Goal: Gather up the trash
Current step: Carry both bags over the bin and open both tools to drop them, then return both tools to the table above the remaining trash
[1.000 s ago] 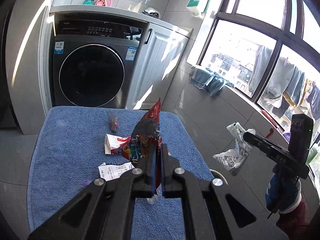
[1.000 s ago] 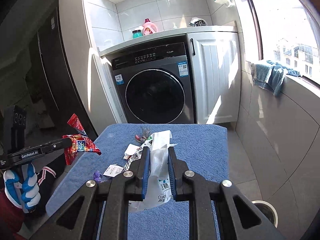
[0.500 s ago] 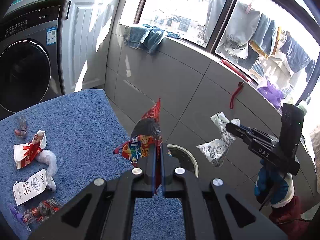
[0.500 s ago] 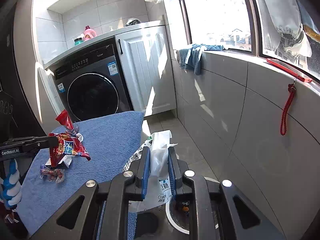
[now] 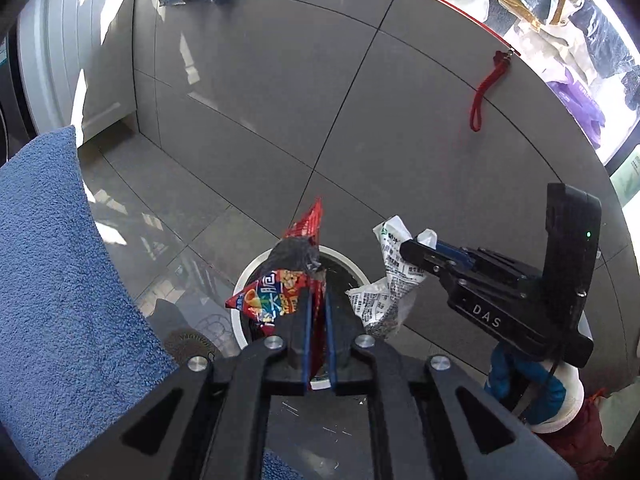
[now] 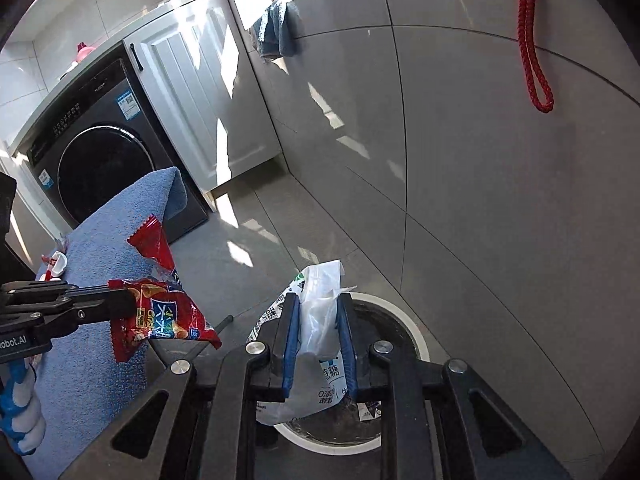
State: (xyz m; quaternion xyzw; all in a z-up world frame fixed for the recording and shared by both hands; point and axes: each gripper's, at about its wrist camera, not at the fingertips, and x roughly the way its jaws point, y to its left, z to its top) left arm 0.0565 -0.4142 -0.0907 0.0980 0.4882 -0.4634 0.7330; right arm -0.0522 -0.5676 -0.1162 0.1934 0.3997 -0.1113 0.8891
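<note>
A red snack bag [image 5: 276,292] stands between the pads of my left gripper [image 5: 316,300], right over a round white-rimmed bin [image 5: 246,280] on the floor. The jaws are opening, but the bag is still pinched between them. My right gripper [image 6: 318,300] holds a crumpled white printed wrapper [image 6: 320,312] above the same bin [image 6: 412,332]; its jaws are opening too, with the wrapper still held. In the left wrist view the right gripper [image 5: 408,246] and its wrapper [image 5: 384,300] hang beside the bin's right edge. The right wrist view shows the left gripper [image 6: 128,300] with the red bag [image 6: 160,320].
A table covered with a blue towel [image 5: 48,280] stands left of the bin, and small wrappers [image 6: 56,262] lie on it. A grey tiled wall rises close behind the bin, with a red cord [image 6: 532,48] hanging on it. A washing machine [image 6: 100,160] and a white cabinet [image 6: 200,100] stand further back.
Both grippers have swung away from the towel-covered table, down and to the right, to above the bin. Each still carries its wrapper. The left jaws now show a slight gap.
</note>
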